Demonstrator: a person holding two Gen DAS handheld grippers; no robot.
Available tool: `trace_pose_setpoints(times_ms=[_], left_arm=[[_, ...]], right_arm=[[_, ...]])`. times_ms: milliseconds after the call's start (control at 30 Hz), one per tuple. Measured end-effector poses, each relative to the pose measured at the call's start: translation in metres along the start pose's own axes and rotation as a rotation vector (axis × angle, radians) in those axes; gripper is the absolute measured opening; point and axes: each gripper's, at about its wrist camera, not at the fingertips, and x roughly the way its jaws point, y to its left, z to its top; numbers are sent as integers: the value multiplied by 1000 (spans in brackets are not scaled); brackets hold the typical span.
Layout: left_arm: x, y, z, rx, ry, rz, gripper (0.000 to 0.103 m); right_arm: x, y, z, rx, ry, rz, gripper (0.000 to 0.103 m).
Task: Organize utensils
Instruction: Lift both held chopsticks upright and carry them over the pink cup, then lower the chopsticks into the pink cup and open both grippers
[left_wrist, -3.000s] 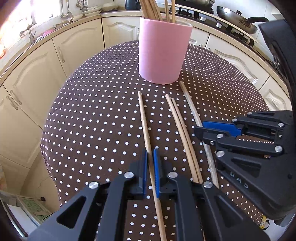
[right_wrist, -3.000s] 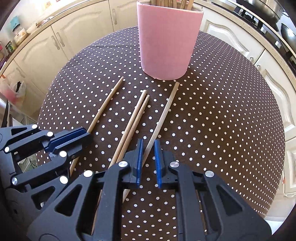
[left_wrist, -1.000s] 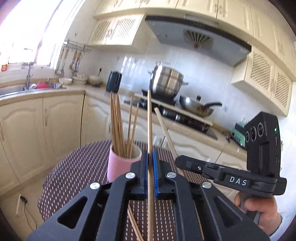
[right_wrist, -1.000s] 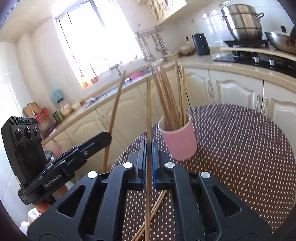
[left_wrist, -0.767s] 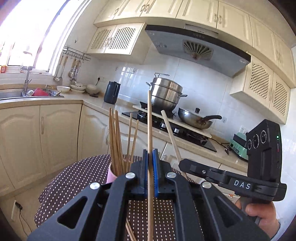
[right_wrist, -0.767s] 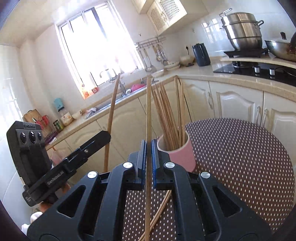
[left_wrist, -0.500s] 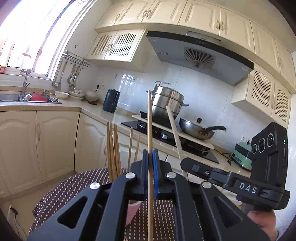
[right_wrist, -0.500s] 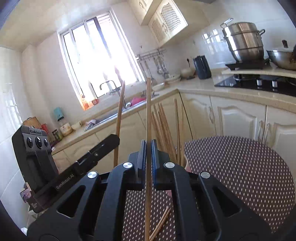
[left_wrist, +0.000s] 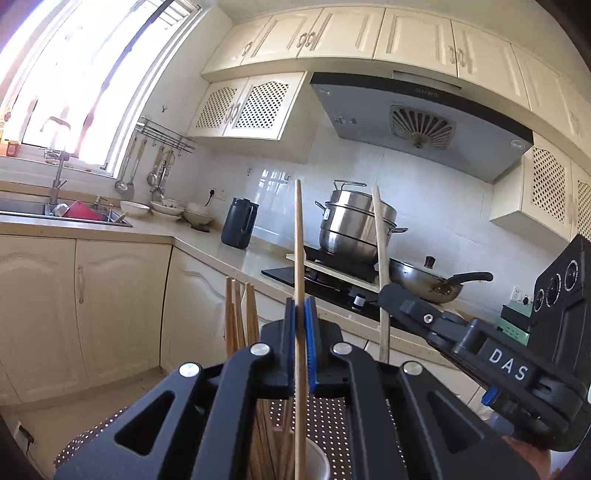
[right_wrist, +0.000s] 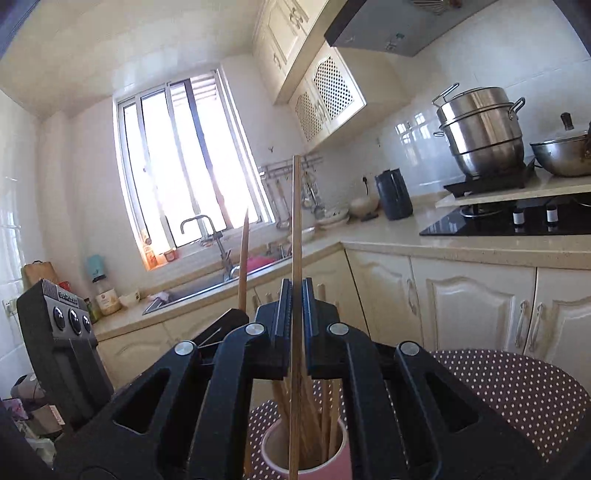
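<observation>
Left wrist view: left gripper (left_wrist: 300, 314) clamps an upright chopstick (left_wrist: 299, 236), tip up, above the cup (left_wrist: 314, 458)

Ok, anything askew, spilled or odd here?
Nothing stands out. Each claw, left and right, grips one chopstick upright above the pink cup of chopsticks.

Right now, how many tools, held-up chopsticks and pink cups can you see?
Tools: 2, left tool and right tool
Held chopsticks: 2, left chopstick and right chopstick
Pink cup: 1
Total: 5
The sticks inside the cup overlap too much to count.
</observation>
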Motion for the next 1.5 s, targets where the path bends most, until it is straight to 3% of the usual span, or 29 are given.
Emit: trace_pose_setpoints(times_ms=[267, 500, 1067, 1333, 1367, 1467, 1500], left_arm=[[20, 4, -13, 25, -26, 33, 5], [23, 7, -28, 49, -3, 44, 5], [-23, 13, -55, 83, 104, 66, 5], [-33, 11, -67, 97, 195, 80, 6], [-36, 11, -68, 97, 202, 83, 7], [-47, 11, -68, 106, 194, 112, 30], [-53, 10, -67, 114, 180, 124, 30]], right_arm=[[19, -7, -11, -24, -56, -2, 6], [25, -8, -28, -47, -44, 1, 6], [-20, 12, -63, -168, 72, -11, 6], [-19, 13, -90, -198, 192, -57, 6], [-18, 12, -93, -190, 212, -63, 6], [-24, 11, -93, -164, 222, -70, 6], [-27, 12, -92, -162, 222, -72, 6]])
